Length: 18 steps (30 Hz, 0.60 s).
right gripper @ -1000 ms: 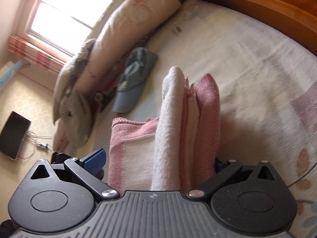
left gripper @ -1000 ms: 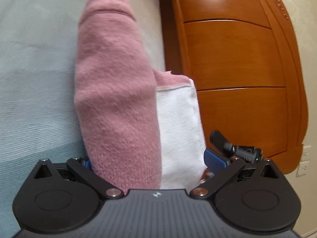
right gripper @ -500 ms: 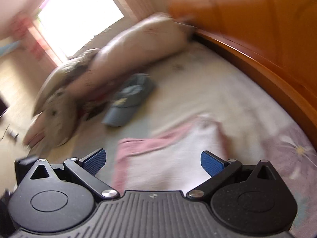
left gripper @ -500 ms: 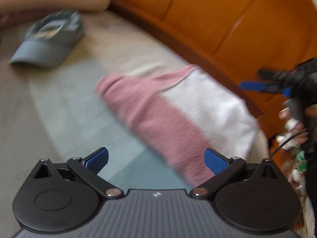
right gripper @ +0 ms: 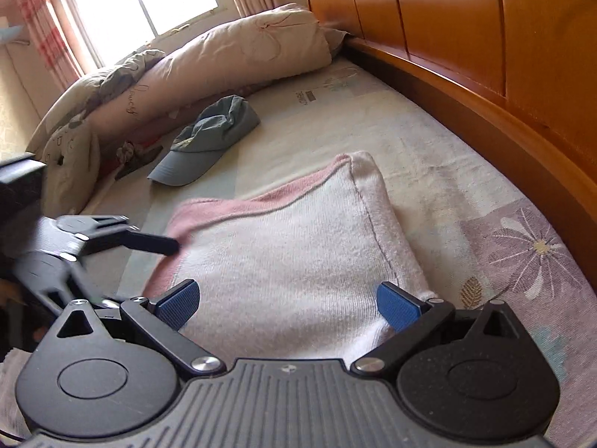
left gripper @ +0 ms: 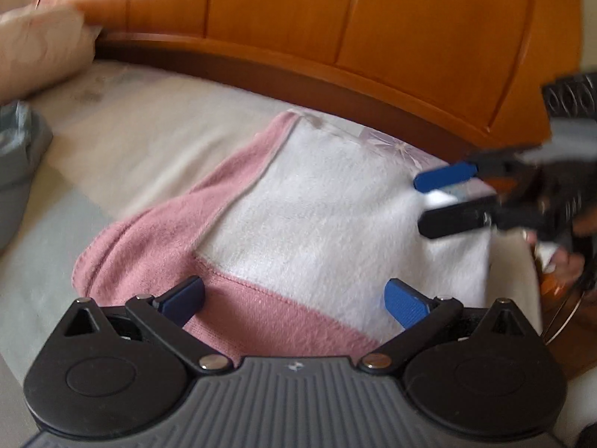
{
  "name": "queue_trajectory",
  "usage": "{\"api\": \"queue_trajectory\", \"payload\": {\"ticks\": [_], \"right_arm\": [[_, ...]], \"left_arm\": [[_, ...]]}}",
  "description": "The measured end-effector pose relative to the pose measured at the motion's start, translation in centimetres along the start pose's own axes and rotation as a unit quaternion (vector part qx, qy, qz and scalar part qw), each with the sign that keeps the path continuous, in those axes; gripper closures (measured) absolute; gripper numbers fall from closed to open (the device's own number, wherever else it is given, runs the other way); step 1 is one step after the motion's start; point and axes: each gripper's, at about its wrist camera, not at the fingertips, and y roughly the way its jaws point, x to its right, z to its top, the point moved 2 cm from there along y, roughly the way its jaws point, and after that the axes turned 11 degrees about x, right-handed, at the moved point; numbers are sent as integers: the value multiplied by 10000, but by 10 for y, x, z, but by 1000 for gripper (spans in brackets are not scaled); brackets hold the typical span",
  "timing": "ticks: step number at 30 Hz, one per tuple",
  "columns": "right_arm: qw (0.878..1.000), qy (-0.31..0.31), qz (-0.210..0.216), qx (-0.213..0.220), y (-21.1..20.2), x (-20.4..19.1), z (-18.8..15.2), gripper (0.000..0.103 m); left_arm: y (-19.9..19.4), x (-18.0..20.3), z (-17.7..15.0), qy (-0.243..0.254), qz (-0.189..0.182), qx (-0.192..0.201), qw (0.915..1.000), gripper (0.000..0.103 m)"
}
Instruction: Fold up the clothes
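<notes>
Left wrist view: the left gripper has its jaws spread wide and holds nothing. The folded towel lies flat on the bed directly ahead of the jaws, its near pink band running between the two blue pads and its white panel stretching beyond them. A pink edge runs up the side ahead-left of the jaws. Ahead-right, the right gripper reaches in over the towel's far right edge, jaws apart, one blue pad above a dark finger; it is blurred, and whether it touches the cloth cannot be told. This view alone shows fingers of the person's hand behind that gripper. The wooden headboard fills the space beyond the towel.

Right wrist view: the right gripper also has its jaws spread wide and empty, with the towel lying between and ahead of them, mostly white from here with a pink rim along its far and left sides. To the left of the jaws, the left gripper appears blurred at the towel's left edge. Only this view shows the grey cap whole, well ahead-left on the bed, the rolled quilt beyond it, the window, and the flower print on the sheet to the right of the jaws.
</notes>
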Motion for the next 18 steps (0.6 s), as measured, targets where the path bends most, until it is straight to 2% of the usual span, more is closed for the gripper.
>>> {"api": "queue_trajectory", "payload": {"ticks": [3,11,13,16,18], "right_arm": [[9998,102,66,152,-2,5,-4,0],[9993,320,7,184,-10,2,1,0],[9995,96,-20,294,-25,-12,4,0],[9994,-29,167,310,-43,-22,-2,0],[9997,65,113,197,-44,-15,-14,0]], "left_arm": [[-4,6,-1,270,69,-53,9996,1],[-8,5,5,165,97,-129,9997,1],[-10,5,9,113,50,-161,9998,1],[-9,5,10,73,36,-214,9997,1],[-8,6,8,133,39,-221,9997,1]]}}
